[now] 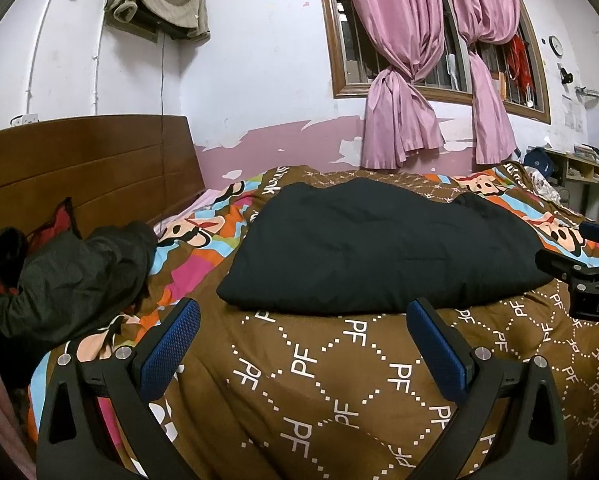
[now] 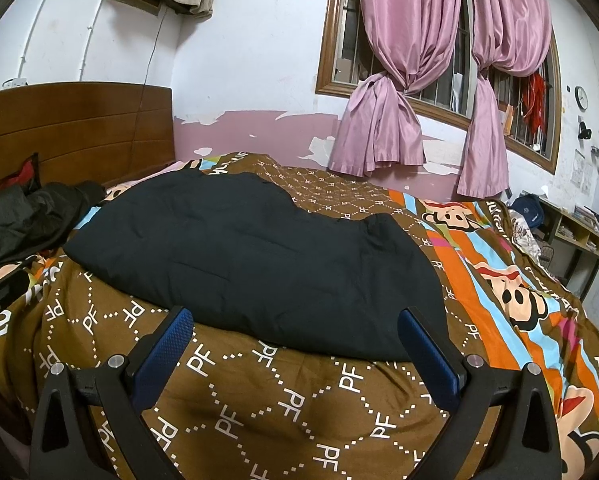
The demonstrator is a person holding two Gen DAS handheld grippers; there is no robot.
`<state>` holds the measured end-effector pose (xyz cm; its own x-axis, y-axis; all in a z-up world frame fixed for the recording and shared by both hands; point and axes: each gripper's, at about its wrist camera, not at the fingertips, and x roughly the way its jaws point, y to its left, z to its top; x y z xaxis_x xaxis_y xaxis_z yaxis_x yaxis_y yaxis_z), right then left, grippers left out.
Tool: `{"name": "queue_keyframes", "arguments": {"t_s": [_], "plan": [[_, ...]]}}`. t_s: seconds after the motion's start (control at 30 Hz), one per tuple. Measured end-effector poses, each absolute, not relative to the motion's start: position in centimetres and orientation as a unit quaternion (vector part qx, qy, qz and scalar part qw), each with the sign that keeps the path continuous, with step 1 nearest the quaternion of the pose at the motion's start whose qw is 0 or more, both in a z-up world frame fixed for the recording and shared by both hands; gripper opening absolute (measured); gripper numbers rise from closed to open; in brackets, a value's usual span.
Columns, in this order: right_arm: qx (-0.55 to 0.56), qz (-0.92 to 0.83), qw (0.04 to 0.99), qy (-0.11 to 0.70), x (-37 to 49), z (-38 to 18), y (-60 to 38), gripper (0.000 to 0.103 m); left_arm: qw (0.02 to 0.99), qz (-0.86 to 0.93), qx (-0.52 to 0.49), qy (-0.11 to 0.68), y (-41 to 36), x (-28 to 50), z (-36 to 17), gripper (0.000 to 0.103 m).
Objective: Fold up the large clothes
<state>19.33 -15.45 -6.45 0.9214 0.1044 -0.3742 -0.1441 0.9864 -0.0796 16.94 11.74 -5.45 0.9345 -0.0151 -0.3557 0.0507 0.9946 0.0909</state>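
The black padded garment (image 1: 383, 248) lies folded flat on the brown patterned quilt (image 1: 339, 380), just ahead of both released tools: left tool (image 1: 303, 344), right tool (image 2: 295, 348), holding nothing.

Black garment (image 1: 379, 248), brown quilt (image 1: 339, 392) with white dotted lattice and cartoon stripes, pink curtains (image 1: 403, 80), blue-padded fingers (image 1: 171, 344).

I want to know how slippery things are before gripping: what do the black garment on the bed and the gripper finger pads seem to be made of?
The black padded garment looks like matte quilted fabric with soft filling: faint stitch dimples, puffy edges, no shine. The blue finger pads look like textured rubber or plastic, showing a fine dotted grid, probably grippy.
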Motion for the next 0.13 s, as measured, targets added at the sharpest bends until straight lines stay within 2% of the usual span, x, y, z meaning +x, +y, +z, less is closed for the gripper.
{"name": "queue_keyframes", "arguments": {"t_s": [0.13], "plan": [[-0.053,0.063,0.979,0.188,19.36,-6.41,-15.42,0.103,0.983,-0.016,0.050,0.176,11.83,16.86,-5.43,0.101]]}}
